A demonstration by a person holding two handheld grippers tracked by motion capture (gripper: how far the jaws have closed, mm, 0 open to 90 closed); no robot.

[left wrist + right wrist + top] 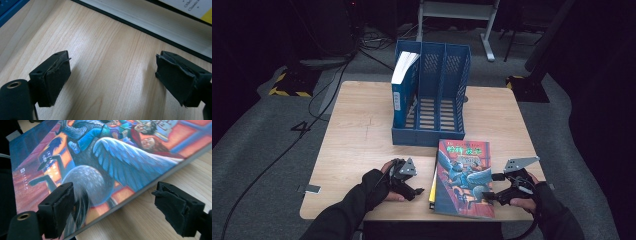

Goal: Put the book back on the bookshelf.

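The rack stands at 12 o'clock on the table, with a book upright in its left bay; its middle and right bays are open from above. Bare wood runs wide from 9 to 11 o'clock and in a narrower strip at 2 to 3 o'clock. A stack of books blocks 5 to 6 o'clock, just touching the rack's front, between the left gripper and right gripper.
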